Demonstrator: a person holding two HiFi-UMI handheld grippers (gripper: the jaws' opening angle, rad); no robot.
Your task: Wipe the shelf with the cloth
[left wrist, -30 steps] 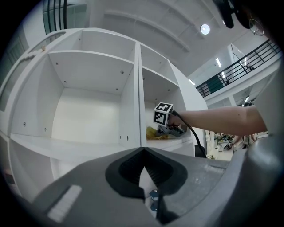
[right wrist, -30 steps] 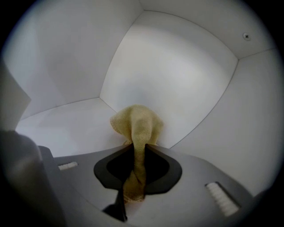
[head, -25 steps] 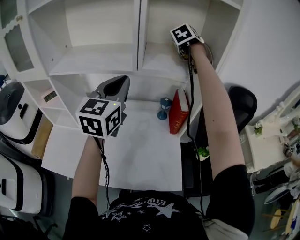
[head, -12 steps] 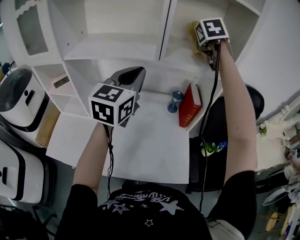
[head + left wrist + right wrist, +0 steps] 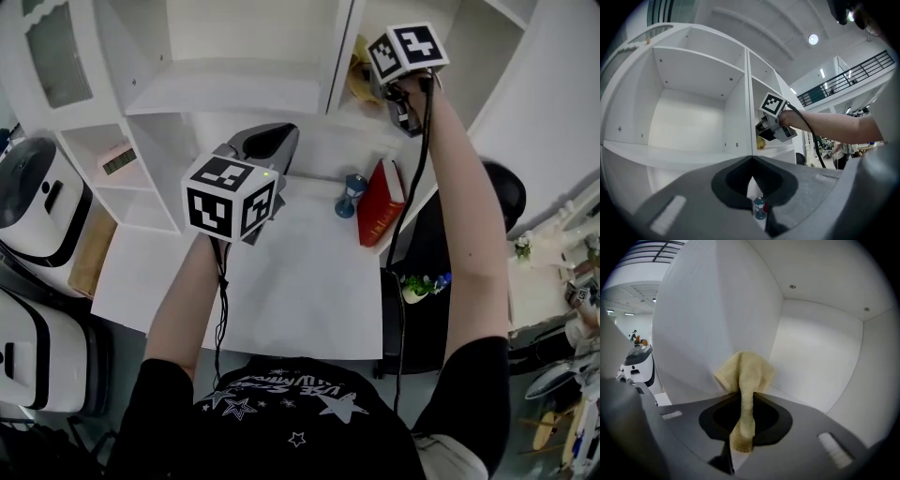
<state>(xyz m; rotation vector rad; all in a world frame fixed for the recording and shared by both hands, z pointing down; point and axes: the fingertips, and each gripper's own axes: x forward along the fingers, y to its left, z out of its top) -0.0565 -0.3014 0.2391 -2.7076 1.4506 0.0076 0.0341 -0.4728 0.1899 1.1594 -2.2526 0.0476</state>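
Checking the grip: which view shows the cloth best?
The right gripper view: the yellow cloth sits large, pinched in the jaws of the right gripper. The head view shows only a yellow edge; the left gripper view, a distant scrap.

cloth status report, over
Right gripper shut on cloth, inside right-hand shelf compartment. Left gripper shut, empty, over desk. Nothing else seen on that shelf.

Right gripper [image 5: 743, 397], raised, pinches cloth [image 5: 746, 369]; left gripper [image 5: 751, 160] closed.
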